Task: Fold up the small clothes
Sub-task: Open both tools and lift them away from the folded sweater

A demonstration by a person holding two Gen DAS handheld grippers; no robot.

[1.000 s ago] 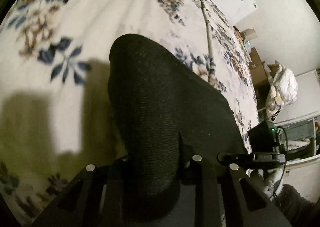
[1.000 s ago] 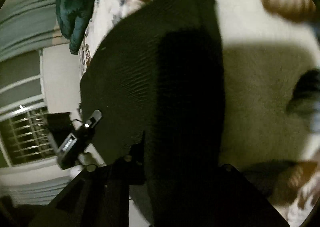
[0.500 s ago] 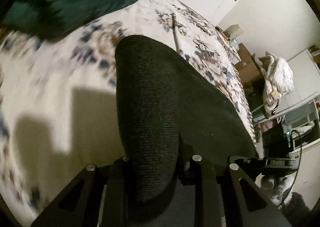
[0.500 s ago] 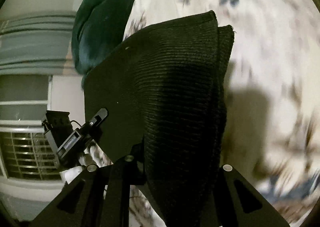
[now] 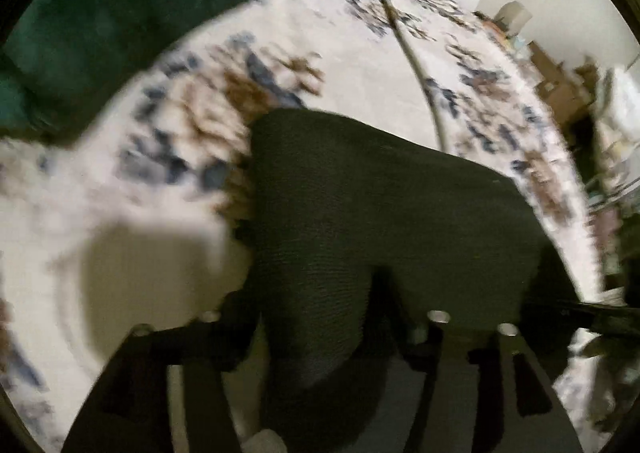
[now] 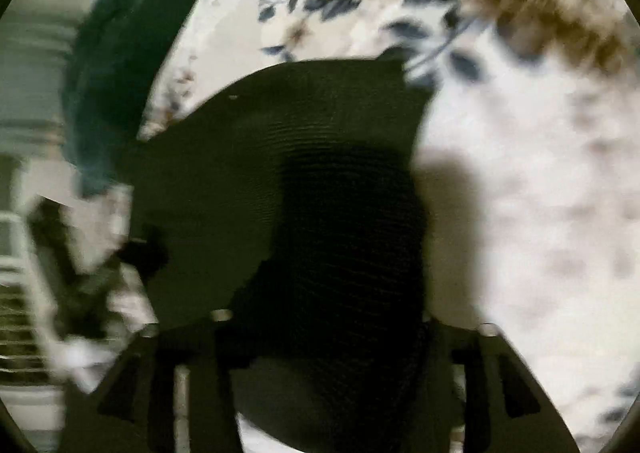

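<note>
Left wrist view: we find the black garment point(image 5: 360, 213) lying on the floral bedspread point(image 5: 100, 193), one folded end running down between the fingers point(image 5: 208, 357) of the left gripper point(image 5: 320, 353). These fingers are opening; the cloth sits between them, and we see a gap beside it on the left, so the pads no longer seem to press it. A dark green cushion point(image 5: 120, 13) lies beyond the garment, to its upper left. A pale stick point(image 5: 416, 65) lies on the bedspread beyond the garment's far edge. Part of the right gripper point(image 5: 592, 313) shows at the garment's right end. The picture is blurred.

Right wrist view: we find the same garment point(image 6: 280, 141) spread on the bedspread point(image 6: 540, 193), a thick dark fold of it hanging between the fingers point(image 6: 472, 357) of the right gripper point(image 6: 328, 353). These fingers are opening as well, with the fold between them; how far the pads have cleared it we cannot tell through the shadow. The green cushion point(image 6: 108, 85) sits left of the garment. The left gripper point(image 6: 140, 253) shows blurred at the garment's left edge.
</note>
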